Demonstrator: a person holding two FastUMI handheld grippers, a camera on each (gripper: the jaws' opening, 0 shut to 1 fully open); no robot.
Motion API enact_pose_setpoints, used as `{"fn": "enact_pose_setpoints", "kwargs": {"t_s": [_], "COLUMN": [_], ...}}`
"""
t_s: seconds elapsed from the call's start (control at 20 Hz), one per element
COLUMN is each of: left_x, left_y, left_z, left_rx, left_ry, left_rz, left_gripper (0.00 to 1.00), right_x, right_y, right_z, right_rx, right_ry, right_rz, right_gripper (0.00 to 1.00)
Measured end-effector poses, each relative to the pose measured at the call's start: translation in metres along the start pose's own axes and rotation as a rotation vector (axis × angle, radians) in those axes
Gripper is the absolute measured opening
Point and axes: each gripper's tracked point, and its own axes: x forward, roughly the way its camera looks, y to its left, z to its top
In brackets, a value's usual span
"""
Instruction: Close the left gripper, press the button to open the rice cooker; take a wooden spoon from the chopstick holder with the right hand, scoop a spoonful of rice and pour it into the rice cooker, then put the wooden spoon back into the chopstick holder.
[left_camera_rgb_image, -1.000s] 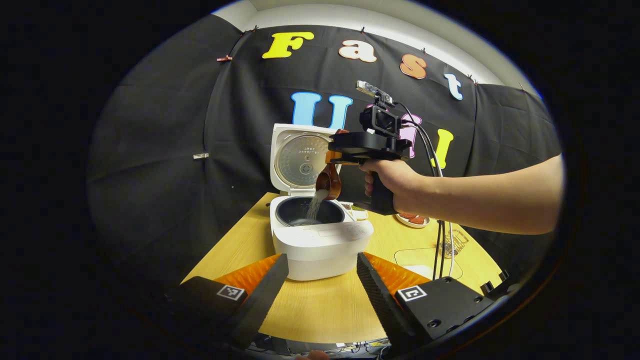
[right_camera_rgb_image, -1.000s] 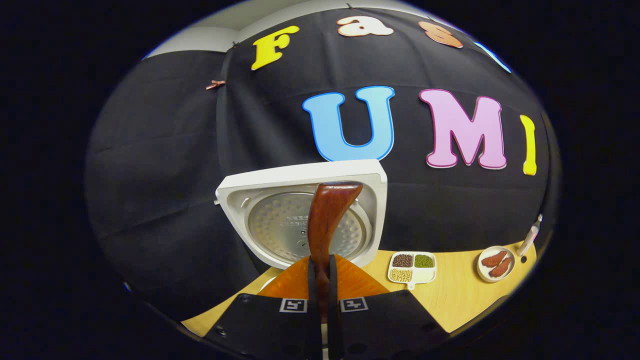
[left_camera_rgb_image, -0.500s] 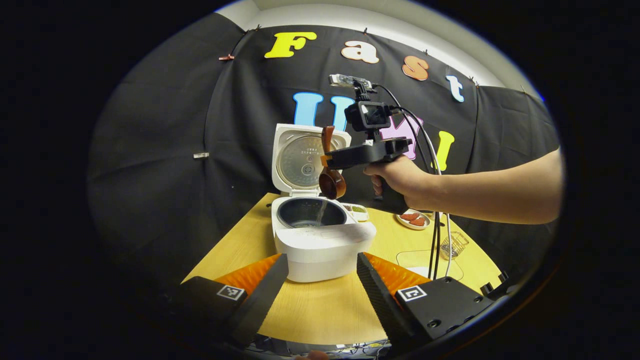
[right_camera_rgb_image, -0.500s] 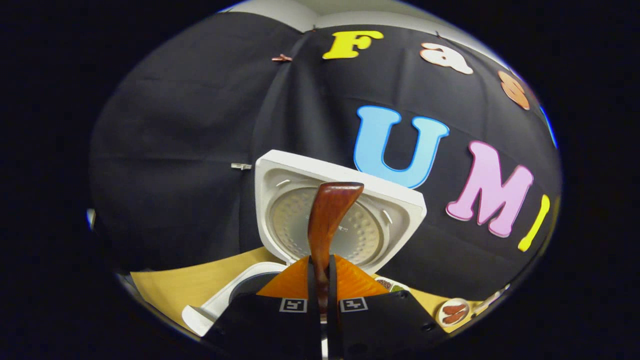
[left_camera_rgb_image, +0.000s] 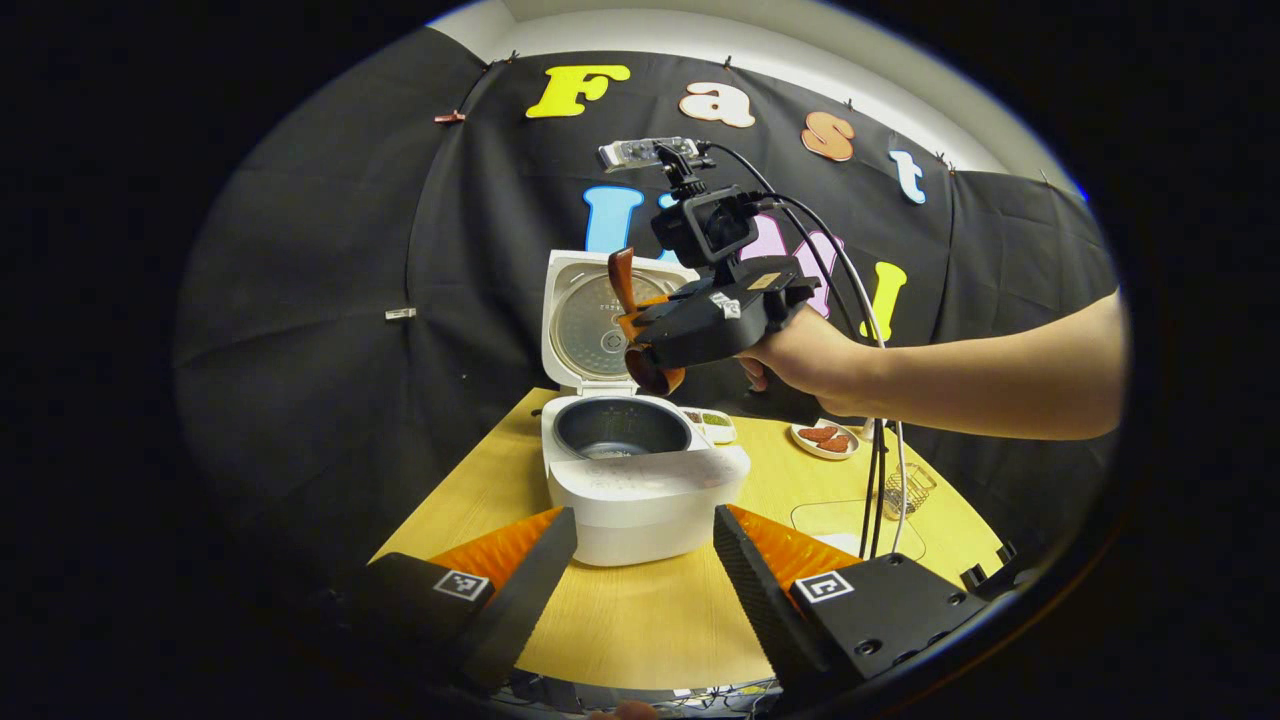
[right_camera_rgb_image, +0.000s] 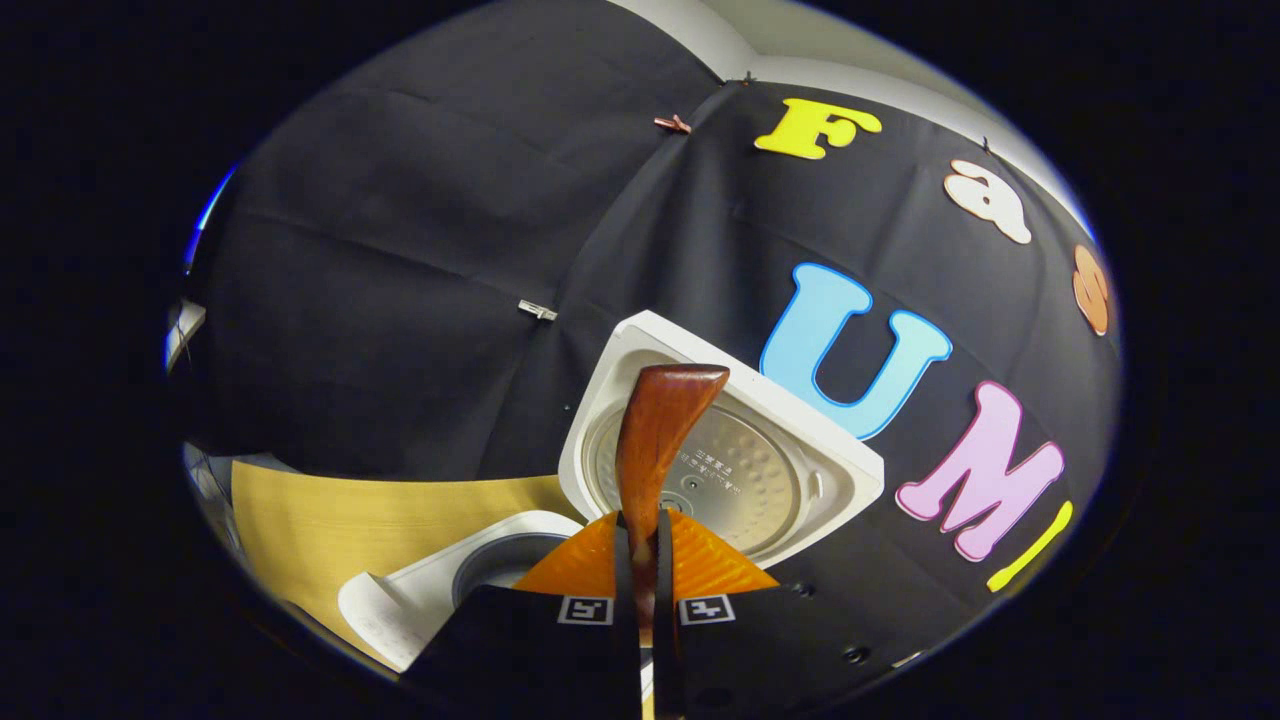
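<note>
Wooden spoon (right_camera_rgb_image: 652, 440) (glossy, curved) clamped in right gripper (right_camera_rgb_image: 645, 560) above rice cooker (left_camera_rgb_image: 640, 480).

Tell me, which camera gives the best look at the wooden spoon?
The left gripper view: the wooden spoon shows from the side, handle up and bowl down, above the open rice cooker. The right gripper view gives just its handle, rising from the right hand-held gripper.
</note>
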Motion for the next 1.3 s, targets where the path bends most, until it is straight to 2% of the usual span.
{"fn": "enact_pose_setpoints", "kwargs": {"t_s": [0.35,0.55,0.7,0.85,1.0,1.15,1.3], "left_x": [-0.005,-0.003,-0.001,0.002,0.007,0.015,0.023], "left_y": [-0.007,-0.018,-0.03,-0.043,-0.052,-0.061,-0.075], "left_z": [0.002,0.008,0.01,0.015,0.022,0.03,0.034], "left_rx": [0.004,0.013,0.018,0.041,0.057,0.048,0.049], "left_ry": [-0.001,-0.007,-0.008,-0.008,-0.01,-0.012,-0.015], "left_rz": [0.009,-0.001,-0.019,-0.034,-0.036,-0.035,-0.04], "left_gripper": [0.95,0.95,0.95,0.95,0.95,0.95,0.95], "right_x": [-0.001,-0.024,-0.054,-0.095,-0.148,-0.198,-0.247], "right_y": [-0.043,-0.075,-0.104,-0.133,-0.167,-0.204,-0.248], "right_z": [-0.005,-0.002,0.005,0.014,0.015,0.002,-0.025], "right_rx": [0.648,0.985,1.165,1.274,1.323,1.317,1.265], "right_ry": [0.037,-0.003,-0.069,-0.149,-0.224,-0.265,-0.278], "right_rz": [-0.043,-0.052,-0.059,-0.051,-0.065,-0.1,-0.168], "right_gripper": [0.09,0.09,0.09,0.09,0.09,0.09,0.09]}}
